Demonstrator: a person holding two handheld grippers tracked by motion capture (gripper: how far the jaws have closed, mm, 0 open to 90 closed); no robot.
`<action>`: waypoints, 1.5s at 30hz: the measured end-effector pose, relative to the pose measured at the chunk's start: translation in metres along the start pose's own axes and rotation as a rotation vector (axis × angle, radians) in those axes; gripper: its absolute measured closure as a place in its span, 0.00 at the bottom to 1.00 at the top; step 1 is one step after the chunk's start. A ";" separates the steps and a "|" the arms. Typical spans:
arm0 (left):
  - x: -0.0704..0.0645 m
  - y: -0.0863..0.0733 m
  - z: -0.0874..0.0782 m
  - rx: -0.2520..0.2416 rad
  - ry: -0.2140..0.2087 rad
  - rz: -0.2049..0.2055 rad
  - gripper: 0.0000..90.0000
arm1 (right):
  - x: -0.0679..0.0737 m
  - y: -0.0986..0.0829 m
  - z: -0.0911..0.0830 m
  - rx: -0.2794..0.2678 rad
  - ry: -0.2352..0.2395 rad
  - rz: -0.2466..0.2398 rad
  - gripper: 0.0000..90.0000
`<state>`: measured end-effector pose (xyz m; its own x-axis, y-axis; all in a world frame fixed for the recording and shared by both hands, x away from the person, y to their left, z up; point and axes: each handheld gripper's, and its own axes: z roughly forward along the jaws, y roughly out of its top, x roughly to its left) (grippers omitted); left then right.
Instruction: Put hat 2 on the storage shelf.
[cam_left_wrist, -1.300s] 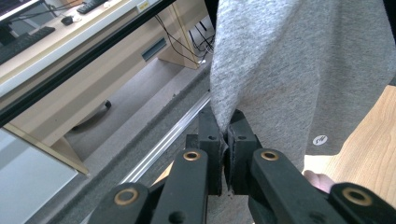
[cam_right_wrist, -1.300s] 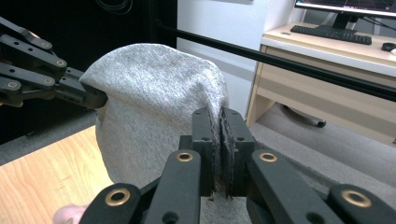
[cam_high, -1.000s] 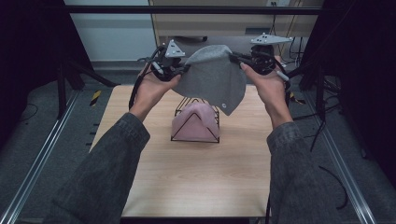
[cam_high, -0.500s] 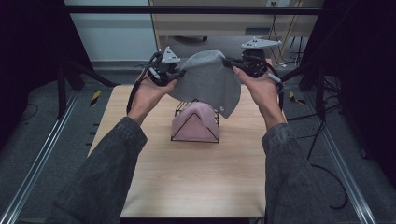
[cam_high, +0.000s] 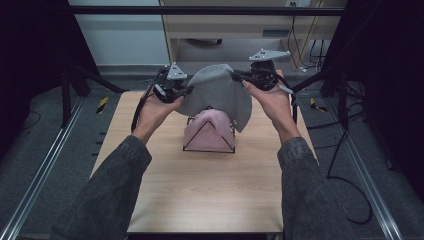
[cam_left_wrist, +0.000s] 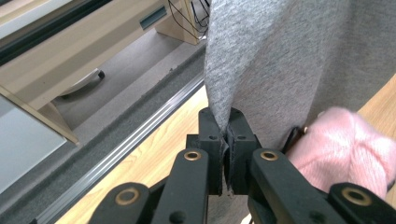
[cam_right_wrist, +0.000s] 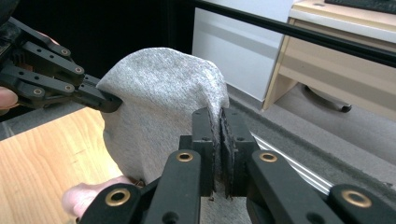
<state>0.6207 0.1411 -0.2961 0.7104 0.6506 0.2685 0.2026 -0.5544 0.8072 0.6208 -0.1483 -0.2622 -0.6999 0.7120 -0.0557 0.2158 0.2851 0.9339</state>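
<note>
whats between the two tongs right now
The grey cloth spans the gap, clamped at one edge by the left tongs and at the other by the right tongs, as the high view shows.

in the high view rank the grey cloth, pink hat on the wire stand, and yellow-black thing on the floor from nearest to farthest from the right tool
1. grey cloth: pinched in the right tool, touching it.
2. pink hat: on the wire stand, below and left of the tool.
3. yellow-black thing: on the floor past the table's left edge.
</note>
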 end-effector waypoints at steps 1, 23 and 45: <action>0.000 -0.003 0.000 0.000 -0.002 -0.003 0.96 | 0.001 -0.001 0.001 0.002 0.004 0.001 0.95; -0.003 -0.042 0.002 0.033 -0.025 -0.048 0.96 | 0.017 -0.025 0.024 0.054 0.046 0.009 0.95; -0.008 -0.059 0.004 0.059 -0.041 -0.059 0.96 | 0.026 -0.037 0.034 0.082 0.056 -0.001 0.95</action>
<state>0.6059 0.1667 -0.3485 0.7229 0.6617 0.1988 0.2830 -0.5460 0.7885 0.6180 -0.1186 -0.3103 -0.7364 0.6757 -0.0343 0.2687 0.3387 0.9017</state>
